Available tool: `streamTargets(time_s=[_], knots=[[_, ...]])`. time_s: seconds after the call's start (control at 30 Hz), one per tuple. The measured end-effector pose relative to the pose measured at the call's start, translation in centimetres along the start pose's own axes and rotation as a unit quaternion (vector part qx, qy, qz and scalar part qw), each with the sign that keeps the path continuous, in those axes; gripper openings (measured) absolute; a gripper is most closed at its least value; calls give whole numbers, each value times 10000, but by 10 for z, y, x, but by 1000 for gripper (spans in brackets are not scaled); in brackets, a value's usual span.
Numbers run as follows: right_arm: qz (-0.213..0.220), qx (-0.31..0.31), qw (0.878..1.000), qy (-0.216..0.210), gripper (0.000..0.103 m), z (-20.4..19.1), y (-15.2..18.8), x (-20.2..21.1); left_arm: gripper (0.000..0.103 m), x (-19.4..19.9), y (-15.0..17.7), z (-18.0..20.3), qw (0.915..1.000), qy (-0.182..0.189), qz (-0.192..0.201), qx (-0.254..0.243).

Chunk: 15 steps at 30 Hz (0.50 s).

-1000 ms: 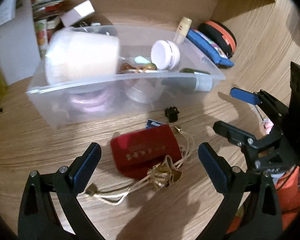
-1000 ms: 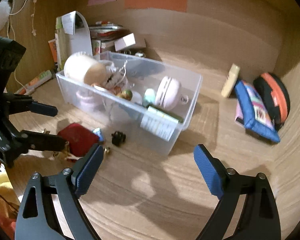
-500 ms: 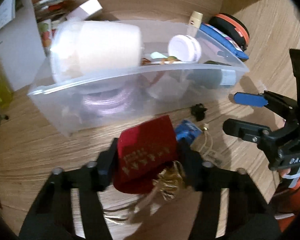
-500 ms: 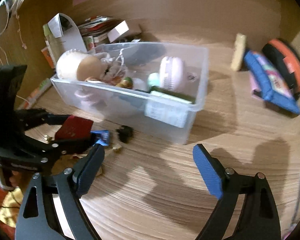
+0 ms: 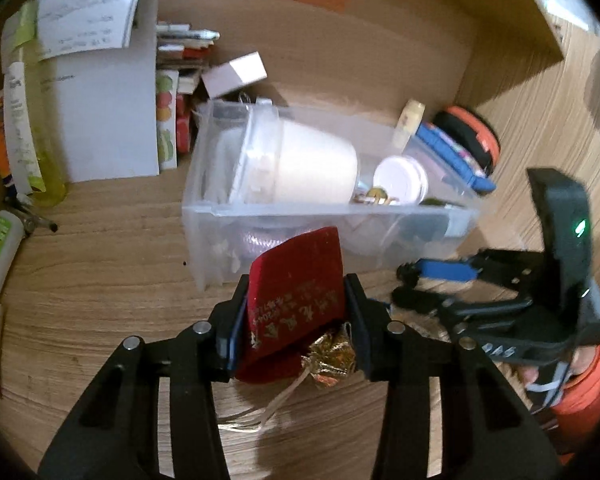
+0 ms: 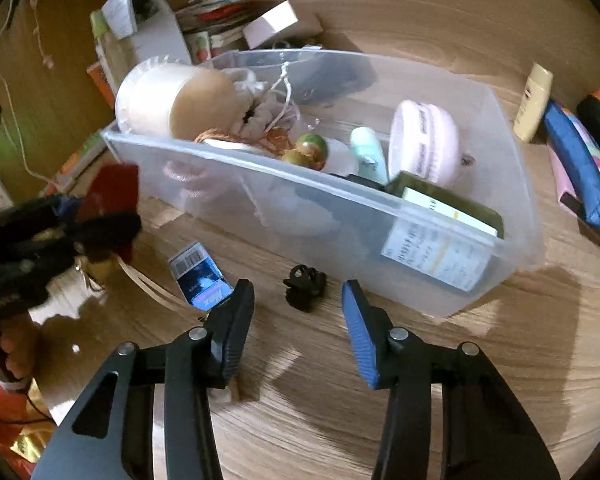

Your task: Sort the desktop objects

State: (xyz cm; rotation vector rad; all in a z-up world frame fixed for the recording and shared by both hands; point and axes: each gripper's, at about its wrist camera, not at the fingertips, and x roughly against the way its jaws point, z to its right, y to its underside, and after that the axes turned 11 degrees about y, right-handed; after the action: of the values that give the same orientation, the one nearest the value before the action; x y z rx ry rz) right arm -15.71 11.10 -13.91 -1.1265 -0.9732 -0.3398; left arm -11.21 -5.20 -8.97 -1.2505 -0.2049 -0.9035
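Observation:
In the left wrist view my left gripper [image 5: 297, 300] is closing, its pads pressing a red pouch [image 5: 296, 264] held tilted above the desk, in front of the clear bin [image 5: 204, 240]. A gold tassel [image 5: 332, 352] and cord hang from the pouch. The right wrist view shows my right gripper [image 6: 297, 300] low over the desk, jaws closing. A small black clip [image 6: 304, 282] lies in the gap between its tips and neither pad touches it. A small blue box [image 6: 200, 276] lies by its left finger. At that view's left edge, the left gripper [image 6: 100, 212] carries the pouch [image 6: 112, 188].
The clear bin [image 6: 512, 240] holds a white cup, a pink round case, a green box and beads. To its right lie a cream tube [image 6: 534, 100], a blue pencil case [image 6: 580, 160] and an orange-black case [image 5: 472, 140]. Papers, books and a yellow-green bottle [image 5: 24, 132] crowd the back left.
My left gripper shut on the red pouch and lifted it off the desk toward the bin. My right gripper came down to the black clip and its jaws narrowed.

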Motion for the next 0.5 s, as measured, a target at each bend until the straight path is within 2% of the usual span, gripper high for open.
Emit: streamTargets(time_s=[0.17, 0.23, 0.27, 0.4, 0.5], knots=[[93, 291, 9993, 196, 33, -14, -2, -2, 43, 15, 0, 1, 9993, 188, 336, 6], [137, 359, 9991, 158, 21, -17, -5, -4, 43, 18, 1, 3, 9991, 164, 393, -36], [153, 399, 9990, 148, 19, -18, -6, -5, 43, 18, 2, 5, 9991, 134, 409, -63], [209, 401, 9990, 24, 18, -17, -5, -3, 43, 20, 5, 8, 9993, 102, 331, -121], [265, 366, 9990, -44, 18, -13, -1, 5, 43, 14, 2, 12, 9999, 52, 88, 8]])
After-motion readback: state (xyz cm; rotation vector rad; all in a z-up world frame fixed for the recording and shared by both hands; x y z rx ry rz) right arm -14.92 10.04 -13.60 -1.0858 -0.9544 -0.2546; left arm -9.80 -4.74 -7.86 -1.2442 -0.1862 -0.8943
